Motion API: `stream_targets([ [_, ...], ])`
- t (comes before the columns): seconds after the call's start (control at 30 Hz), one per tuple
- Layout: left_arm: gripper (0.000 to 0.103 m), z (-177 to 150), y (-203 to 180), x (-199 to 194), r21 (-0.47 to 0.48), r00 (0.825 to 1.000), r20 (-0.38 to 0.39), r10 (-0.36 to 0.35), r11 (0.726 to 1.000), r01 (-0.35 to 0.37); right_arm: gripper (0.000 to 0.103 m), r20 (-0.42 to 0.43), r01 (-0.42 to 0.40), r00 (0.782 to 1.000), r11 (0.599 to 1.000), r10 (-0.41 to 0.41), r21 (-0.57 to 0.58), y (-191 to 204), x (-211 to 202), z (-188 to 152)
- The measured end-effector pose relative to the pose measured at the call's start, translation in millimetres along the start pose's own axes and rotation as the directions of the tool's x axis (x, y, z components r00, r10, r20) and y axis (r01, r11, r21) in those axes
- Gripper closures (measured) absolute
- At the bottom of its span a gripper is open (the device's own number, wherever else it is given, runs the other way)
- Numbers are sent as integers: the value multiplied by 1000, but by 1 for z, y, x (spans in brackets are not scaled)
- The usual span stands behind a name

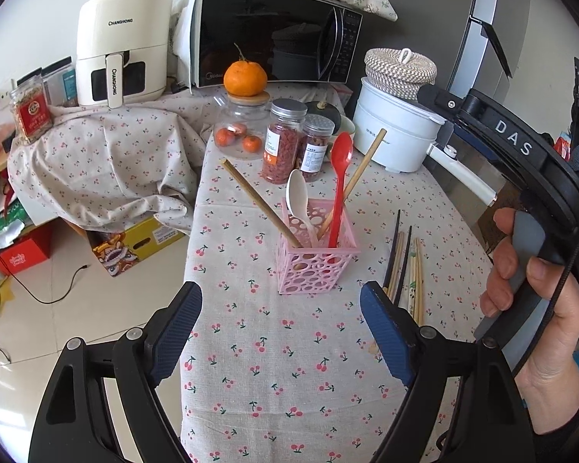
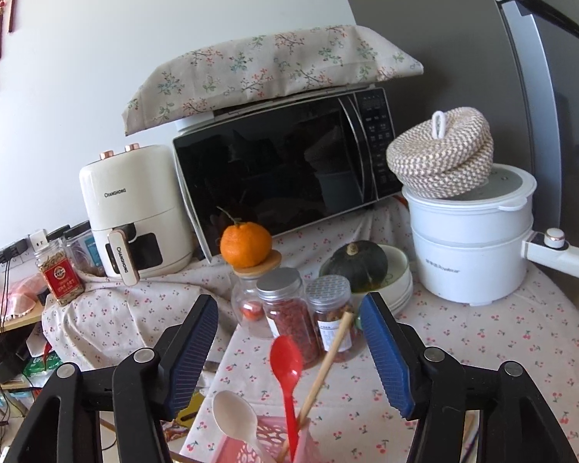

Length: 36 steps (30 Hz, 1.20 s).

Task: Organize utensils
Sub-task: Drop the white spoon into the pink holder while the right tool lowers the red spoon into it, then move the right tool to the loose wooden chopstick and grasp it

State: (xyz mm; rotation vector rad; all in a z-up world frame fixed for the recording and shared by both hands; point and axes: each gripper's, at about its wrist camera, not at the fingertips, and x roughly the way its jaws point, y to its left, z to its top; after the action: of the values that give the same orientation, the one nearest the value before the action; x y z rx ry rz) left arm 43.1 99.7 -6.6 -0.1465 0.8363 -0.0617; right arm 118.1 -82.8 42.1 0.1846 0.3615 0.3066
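Note:
A pink perforated holder (image 1: 314, 260) stands on the cherry-print tablecloth (image 1: 289, 366). It holds a red spoon (image 1: 339, 177), a white spoon (image 1: 299, 200) and two wooden chopsticks (image 1: 256, 202). Several loose chopsticks (image 1: 403, 274) lie on the cloth to its right. My left gripper (image 1: 281, 320) is open and empty, just in front of the holder. My right gripper (image 2: 289, 351) is open and empty, above the holder (image 2: 258, 443), with the red spoon (image 2: 287, 370) and a chopstick (image 2: 324, 366) between its fingers. The right gripper's body and hand show in the left wrist view (image 1: 529, 200).
Behind the holder stand two jars (image 1: 283, 142), a glass jar with an orange on top (image 1: 245, 115), a dark squash in a bowl (image 2: 361, 262), a white electric pot (image 1: 399, 135), a microwave (image 1: 274, 34) and an air fryer (image 1: 121, 46). The table edge drops to the floor at left.

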Motion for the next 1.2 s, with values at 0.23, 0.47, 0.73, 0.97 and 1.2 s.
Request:
stream_targets([
  [0.23, 15, 0, -25, 12, 28, 999, -25, -21, 999, 22, 22, -154, 73, 986, 997, -72, 5, -41, -15, -2],
  [0.47, 15, -3, -49, 34, 44, 996, -81, -36, 998, 40, 17, -281, 158, 948, 987, -147, 18, -87, -22, -19],
  [0.73, 15, -11, -69, 66, 41, 982, -180, -48, 998, 57, 17, -492, 250, 841, 968, -224, -14, -133, 2, -55],
  [0.97, 15, -15, -80, 88, 47, 971, -235, -32, 998, 44, 17, -655, 285, 712, 957, -253, -61, -164, 37, -90],
  [1.2, 15, -15, -80, 101, 49, 965, -261, -13, 998, 26, 17, -707, 309, 650, 947, -278, -88, -178, 62, -105],
])
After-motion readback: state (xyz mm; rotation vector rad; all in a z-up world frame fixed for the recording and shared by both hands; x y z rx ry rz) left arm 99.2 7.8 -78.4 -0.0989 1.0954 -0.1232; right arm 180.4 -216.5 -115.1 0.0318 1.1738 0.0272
